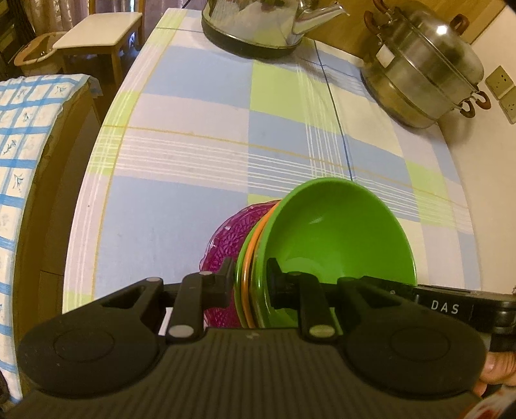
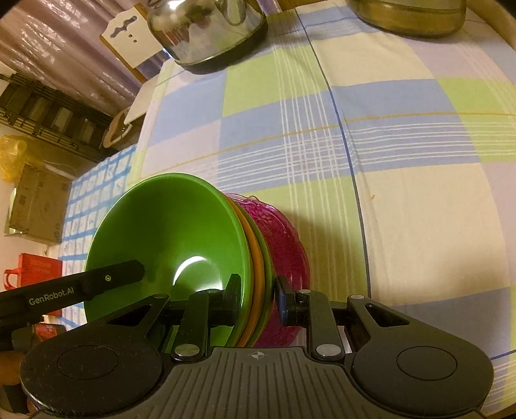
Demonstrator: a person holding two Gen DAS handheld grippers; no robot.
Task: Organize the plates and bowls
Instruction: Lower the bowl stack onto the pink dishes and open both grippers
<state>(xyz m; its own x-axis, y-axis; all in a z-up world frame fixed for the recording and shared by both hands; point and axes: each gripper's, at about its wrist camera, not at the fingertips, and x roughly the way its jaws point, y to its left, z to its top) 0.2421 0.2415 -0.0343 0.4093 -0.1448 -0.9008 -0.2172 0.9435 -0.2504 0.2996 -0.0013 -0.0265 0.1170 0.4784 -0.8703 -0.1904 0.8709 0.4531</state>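
A nested stack hangs tilted on edge above the checked tablecloth [image 1: 193,199]: a green bowl [image 1: 338,232] on the inside, an orange rim [image 1: 247,267] and another green rim behind it, and a purple patterned glass plate [image 1: 219,235] on the outside. My left gripper [image 1: 250,280] is shut on one side of the stack's rims. My right gripper [image 2: 258,293] is shut on the opposite side, with the green bowl [image 2: 167,232] to its left and the glass plate [image 2: 287,248] to its right. Each gripper's body shows in the other's view.
A steel kettle [image 1: 258,25] stands at the table's far end and a lidded steel steamer pot [image 1: 425,74] at the far right by the wall. A chair with a blue-checked cover [image 1: 22,154] sits left of the table, a pale stool [image 1: 100,35] beyond it.
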